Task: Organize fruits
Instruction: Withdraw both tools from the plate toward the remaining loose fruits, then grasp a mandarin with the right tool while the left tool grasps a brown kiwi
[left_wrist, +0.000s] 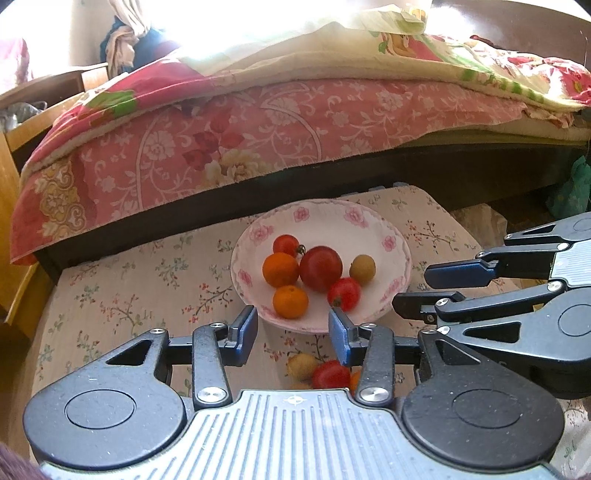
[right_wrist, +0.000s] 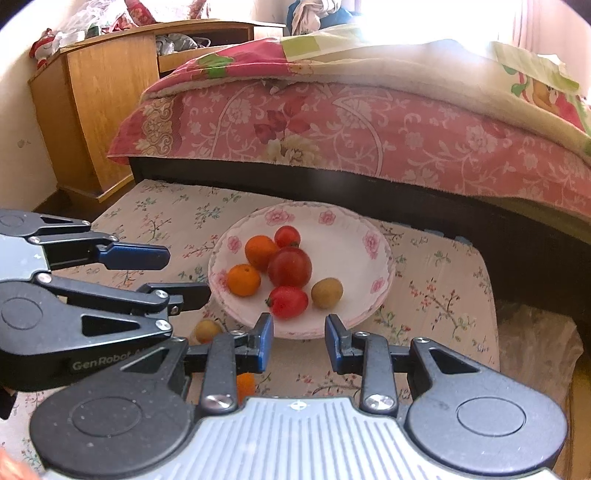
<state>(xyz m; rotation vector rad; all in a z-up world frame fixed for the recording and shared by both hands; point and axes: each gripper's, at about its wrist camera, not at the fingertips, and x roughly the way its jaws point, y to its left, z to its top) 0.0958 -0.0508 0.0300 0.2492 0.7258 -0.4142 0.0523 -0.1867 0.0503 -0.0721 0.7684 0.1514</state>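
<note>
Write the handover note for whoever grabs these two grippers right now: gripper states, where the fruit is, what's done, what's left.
Left gripper: open, empty, just short of the plate's near rim.
Right gripper: open, empty, beside the left, same side of the plate.
Plate, on the floral table cloth, holds six fruits: a large red one, two small red tomatoes, two oranges, one yellow-brown fruit.
Left on the cloth near the grippers: a yellow-brown fruit, a red one and an orange one, partly hidden by the grippers.
Left to do, probably: move those loose fruits onto the plate.
</note>
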